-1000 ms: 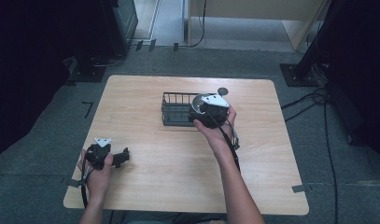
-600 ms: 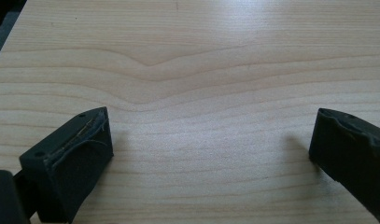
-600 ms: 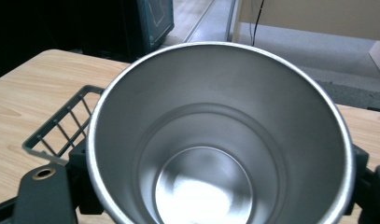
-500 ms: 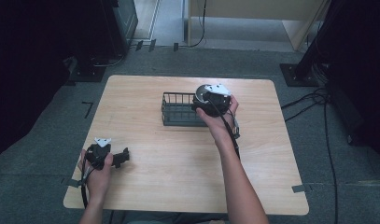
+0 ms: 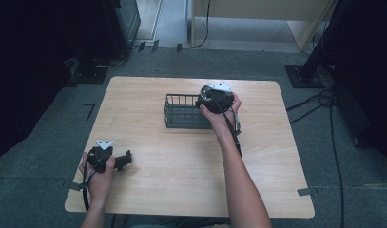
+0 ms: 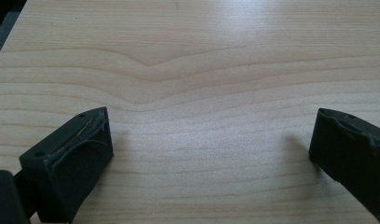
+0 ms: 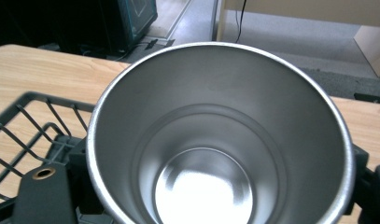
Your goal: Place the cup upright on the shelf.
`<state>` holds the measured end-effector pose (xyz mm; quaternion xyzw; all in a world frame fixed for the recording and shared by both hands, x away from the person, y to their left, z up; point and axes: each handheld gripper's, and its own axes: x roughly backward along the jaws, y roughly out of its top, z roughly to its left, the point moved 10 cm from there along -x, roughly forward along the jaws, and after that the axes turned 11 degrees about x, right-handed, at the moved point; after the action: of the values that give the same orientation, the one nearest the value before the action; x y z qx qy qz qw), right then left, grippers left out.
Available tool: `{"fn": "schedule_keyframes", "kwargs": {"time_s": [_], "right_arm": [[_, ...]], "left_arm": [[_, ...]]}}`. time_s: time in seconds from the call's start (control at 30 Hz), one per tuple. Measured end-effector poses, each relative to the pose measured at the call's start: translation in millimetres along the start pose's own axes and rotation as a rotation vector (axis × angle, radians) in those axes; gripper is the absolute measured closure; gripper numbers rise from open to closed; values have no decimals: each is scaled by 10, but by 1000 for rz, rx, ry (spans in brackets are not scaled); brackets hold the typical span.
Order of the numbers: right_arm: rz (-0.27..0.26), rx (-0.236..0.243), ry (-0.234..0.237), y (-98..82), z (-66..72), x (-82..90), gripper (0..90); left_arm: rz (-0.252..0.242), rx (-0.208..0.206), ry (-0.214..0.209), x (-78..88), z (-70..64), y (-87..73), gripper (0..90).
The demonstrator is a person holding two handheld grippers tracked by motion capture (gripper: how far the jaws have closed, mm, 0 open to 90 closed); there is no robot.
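Two tongs over a pale wooden table (image 5: 181, 190) (grey carpet (image 5: 39, 166) around): left tongs (image 6: 211, 154) gape empty, right tongs (image 7: 211, 196) clamp a steel cup (image 7: 215, 140).

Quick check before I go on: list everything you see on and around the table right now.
metal cup: one, silver, empty, held at the basket's right end
wire basket: one, black, back-centre of the table
table: one, light wood, on grey floor
cables: several, black, floor at right
left tool: one, black, open, low over the near-left tabletop
right tool: one, black, shut on the metal cup
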<state>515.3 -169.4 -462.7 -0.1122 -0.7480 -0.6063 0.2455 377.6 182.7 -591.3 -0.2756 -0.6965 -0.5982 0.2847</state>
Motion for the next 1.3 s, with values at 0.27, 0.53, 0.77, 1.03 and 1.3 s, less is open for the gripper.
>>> {"fn": "schedule_keyframes", "kwargs": {"time_s": [0.27,0.53,0.77,1.03,1.3], "right_arm": [[44,0,8,-157,65,-119,179],[74,5,13,-245,92,-178,178],[102,-2,29,-336,92,-225,178],[117,9,61,-332,99,-206,65],[92,-10,83,-222,60,-19,0]], "left_arm": [[0,0,0,0,0,0,0],[0,0,0,0,0,0,0],[0,0,0,0,0,0,0],[0,0,0,0,0,0,0],[0,0,0,0,0,0,0]]}}
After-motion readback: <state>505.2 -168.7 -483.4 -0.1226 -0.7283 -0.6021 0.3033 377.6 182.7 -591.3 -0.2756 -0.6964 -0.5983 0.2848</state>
